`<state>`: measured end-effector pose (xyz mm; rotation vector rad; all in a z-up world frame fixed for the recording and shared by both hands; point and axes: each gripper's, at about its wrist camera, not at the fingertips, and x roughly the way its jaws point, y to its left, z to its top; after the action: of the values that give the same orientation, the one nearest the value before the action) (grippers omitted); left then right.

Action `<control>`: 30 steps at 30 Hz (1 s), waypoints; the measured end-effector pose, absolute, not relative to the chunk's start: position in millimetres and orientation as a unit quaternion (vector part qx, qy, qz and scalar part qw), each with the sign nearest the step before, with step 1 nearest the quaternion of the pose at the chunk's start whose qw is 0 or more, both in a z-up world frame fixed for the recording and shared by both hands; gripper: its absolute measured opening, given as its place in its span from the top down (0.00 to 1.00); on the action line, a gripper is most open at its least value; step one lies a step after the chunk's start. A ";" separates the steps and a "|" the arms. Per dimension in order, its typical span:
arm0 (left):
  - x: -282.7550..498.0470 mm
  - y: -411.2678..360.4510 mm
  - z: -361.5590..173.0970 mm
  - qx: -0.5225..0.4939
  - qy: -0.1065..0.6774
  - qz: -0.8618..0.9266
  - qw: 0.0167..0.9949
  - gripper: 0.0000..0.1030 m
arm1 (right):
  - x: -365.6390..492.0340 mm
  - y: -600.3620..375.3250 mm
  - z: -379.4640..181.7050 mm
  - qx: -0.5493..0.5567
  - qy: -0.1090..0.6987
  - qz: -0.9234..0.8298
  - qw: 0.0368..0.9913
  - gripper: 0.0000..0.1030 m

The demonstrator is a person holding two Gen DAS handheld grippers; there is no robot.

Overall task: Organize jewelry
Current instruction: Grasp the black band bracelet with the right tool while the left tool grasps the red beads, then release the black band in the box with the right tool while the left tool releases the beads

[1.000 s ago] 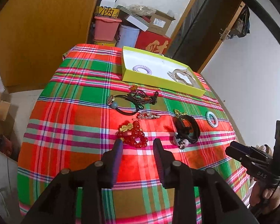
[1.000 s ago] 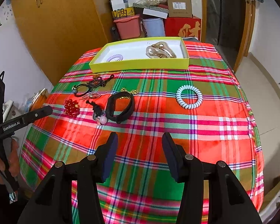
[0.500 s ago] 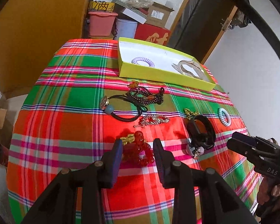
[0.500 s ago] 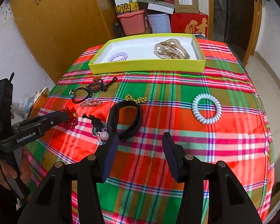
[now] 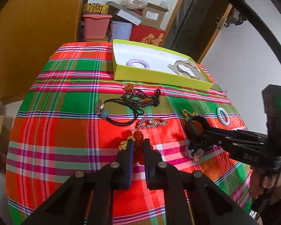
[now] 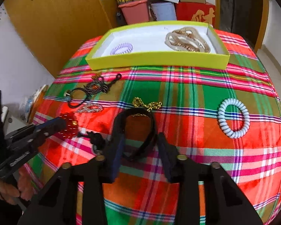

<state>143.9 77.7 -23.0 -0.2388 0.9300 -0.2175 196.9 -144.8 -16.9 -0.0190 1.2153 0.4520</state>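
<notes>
Left gripper (image 5: pixel 137 145) was closed down onto the red translucent bead bracelet (image 5: pixel 138 137), pads pinching the beads, which lay on the red-green-pink plaid tablecloth (image 5: pixel 65 131) at about 6 o'clock of the cluster of pieces. From the right wrist view the same gripper came in from 9 o'clock, tips on the red beads.

Right gripper (image 6: pixel 139 144) had its jaws closing, the black band bracelet (image 6: pixel 134 131) standing between its fingers (image 6: pixel 118 150); the left pad looked to be against the band, the right pad just beside it, full contact not clear. A black knotted cord with a small charm (image 6: pixel 97 140) sat at 9 o'clock of that band, touching the left finger.

The yellow-green shallow cardboard box with white lining (image 6: pixel 159 60) stood at 12 o'clock on the cloth. Inside: a lilac spiral hair tie (image 6: pixel 121 48) toward the left, a beige clear hair claw (image 6: pixel 187 39) toward the right.

Loose on the cloth:
- pale blue spiral hair tie (image 6: pixel 234 120), 3 o'clock of the band, well apart
- gold chain piece (image 6: pixel 148 104), 12 o'clock of the band, touching it
- silver rhinestone hair clip (image 5: pixel 151 122), just above the red beads
- black elastic with a blue bead (image 5: pixel 121 112) and dark beaded strand (image 5: pixel 140 98), overlapping, toward 11 o'clock
</notes>
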 end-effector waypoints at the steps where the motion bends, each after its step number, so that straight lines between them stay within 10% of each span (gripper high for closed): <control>1: 143.1 78.4 -22.7 -0.115 0.446 -0.105 0.881 0.91 | 198.8 -144.3 -19.8 -0.011 0.569 0.208 0.796 0.74; 7: 138.5 79.5 -15.3 -0.121 0.442 -0.106 0.883 0.91 | 201.2 -146.8 -22.7 -0.006 0.568 0.207 0.796 0.91; 30: 142.9 60.4 83.0 -0.091 0.369 -0.123 0.917 0.91 | 193.9 -178.1 78.4 -0.003 0.475 0.205 0.856 0.91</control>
<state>142.9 60.4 83.0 -0.1878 0.7590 -0.2536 193.9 -178.1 78.4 -0.0065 0.9986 0.4318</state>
